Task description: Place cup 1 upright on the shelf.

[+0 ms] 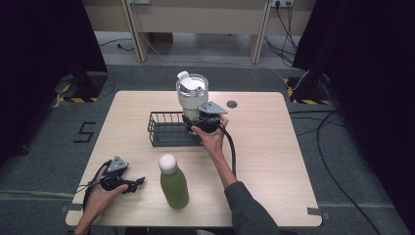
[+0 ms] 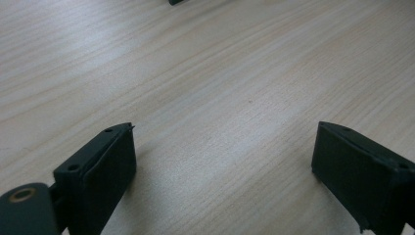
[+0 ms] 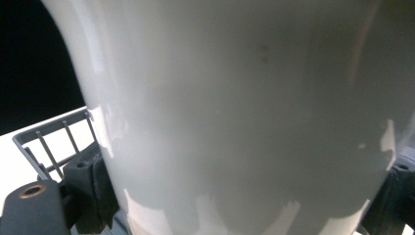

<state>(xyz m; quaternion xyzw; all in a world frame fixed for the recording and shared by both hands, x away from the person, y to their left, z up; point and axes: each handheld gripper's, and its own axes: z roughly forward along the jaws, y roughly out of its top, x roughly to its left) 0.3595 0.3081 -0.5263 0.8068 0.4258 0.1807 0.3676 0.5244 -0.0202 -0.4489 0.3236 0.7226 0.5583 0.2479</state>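
One wire basket [image 1: 169, 129] sits at the far middle of the surface [image 1: 274, 161]. One white tumbler [image 1: 192, 100] with a clear lid stands upright, long axis vertical, at the basket's right end, pinched by the right gripper [image 1: 195, 121]. One green bottle [image 1: 173, 182] stands upright nearer. The left gripper [image 2: 222, 166], jaws spread, rests near left.

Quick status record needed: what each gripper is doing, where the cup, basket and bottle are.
right gripper: shut on white cup, jaws on either side of its lower body
white cup: upright, at wire basket, right end
left gripper: open, holding nothing, low over table
green bottle: upright, near front edge, untouched
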